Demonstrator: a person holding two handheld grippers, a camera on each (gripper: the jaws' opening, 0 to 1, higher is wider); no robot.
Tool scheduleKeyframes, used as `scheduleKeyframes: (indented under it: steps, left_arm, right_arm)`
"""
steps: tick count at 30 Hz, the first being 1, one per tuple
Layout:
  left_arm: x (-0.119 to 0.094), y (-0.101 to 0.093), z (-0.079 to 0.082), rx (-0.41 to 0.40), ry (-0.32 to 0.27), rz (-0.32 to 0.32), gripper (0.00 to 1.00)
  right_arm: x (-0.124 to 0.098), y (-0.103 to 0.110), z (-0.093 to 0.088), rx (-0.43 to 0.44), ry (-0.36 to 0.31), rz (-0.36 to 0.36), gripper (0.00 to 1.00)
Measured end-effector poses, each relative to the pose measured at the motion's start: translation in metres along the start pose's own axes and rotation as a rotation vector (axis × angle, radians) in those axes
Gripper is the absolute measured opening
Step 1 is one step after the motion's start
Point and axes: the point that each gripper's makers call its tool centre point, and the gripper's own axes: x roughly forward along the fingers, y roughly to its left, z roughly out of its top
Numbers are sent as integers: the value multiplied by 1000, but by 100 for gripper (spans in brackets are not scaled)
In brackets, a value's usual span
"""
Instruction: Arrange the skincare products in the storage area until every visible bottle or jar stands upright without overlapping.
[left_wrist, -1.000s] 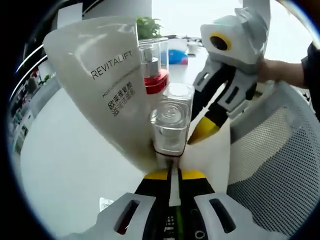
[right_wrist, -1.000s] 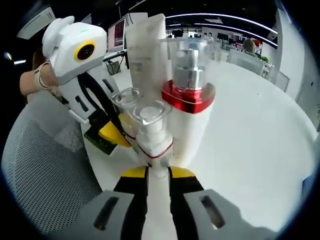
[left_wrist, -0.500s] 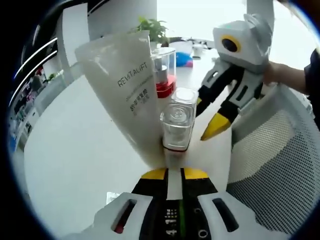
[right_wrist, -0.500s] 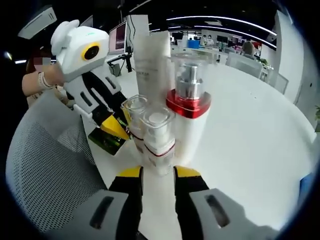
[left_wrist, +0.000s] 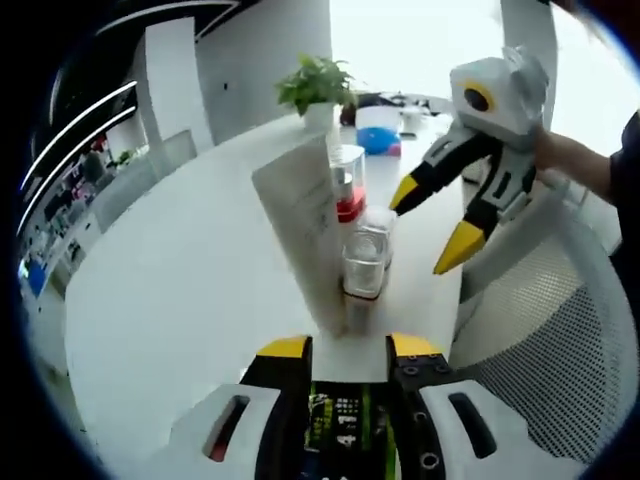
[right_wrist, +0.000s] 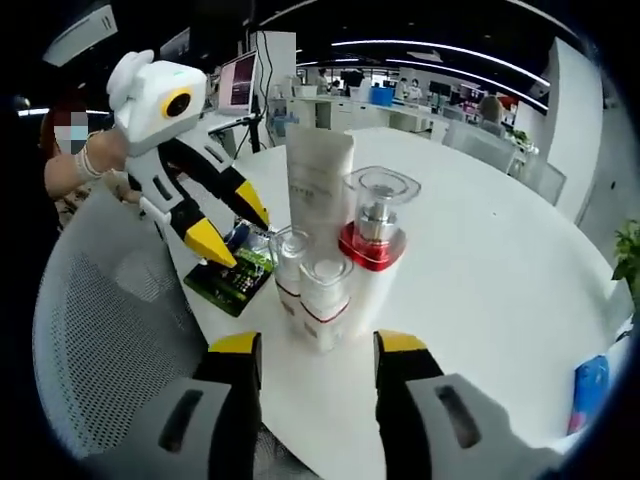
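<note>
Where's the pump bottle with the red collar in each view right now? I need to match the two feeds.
Left gripper view: the red-collared pump bottle stands upper centre, partly behind the white tube, left of the right tool.
Right gripper view: it stands just right of centre, right of the tube, behind the two small clear-capped bottles.
Shared landmark: the white tube, upright beside the bottle in both views.

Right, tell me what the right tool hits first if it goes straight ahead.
Probably the nearest small clear-capped bottle, standing straight ahead of the open right tool, in front of the red-collared pump bottle.
</note>
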Motion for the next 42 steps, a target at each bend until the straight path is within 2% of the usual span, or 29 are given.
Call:
scheduleKeyframes:
  steps: [4,10,15,23,29,33,38,42]
  left_arm:
    - [-11,-2,3,1,-3,-1,37]
    - [-32,3,9,11,-19,44,51]
    - [-55,10,13,-19,-49,81,61]
    - [-82,19,15,-18,-58,130,70]
    - [-100,22,11,-33,-68,135,76]
    - [-111,23,1,-35,-40,153,83]
    - [-122,29,-8,-40,-23,183,86]
    - [-132,34,-11,-60,-39,206,91]
  right_arm:
    - [-5,2,5,-13,0,-6,55]
    - [-12,6,13,-30,13,-13,65]
    - [-20,6,23,-48,6,-27,73]
    - [-32,7,41,-71,-18,-40,86]
    - [-37,13,54,-105,-20,-37,94]
    - [-43,15,66,-110,-48,-39,99]
    - [-52,13,76,-121,-63,-61,99]
    - [-58,17,83,-149,-66,-55,99]
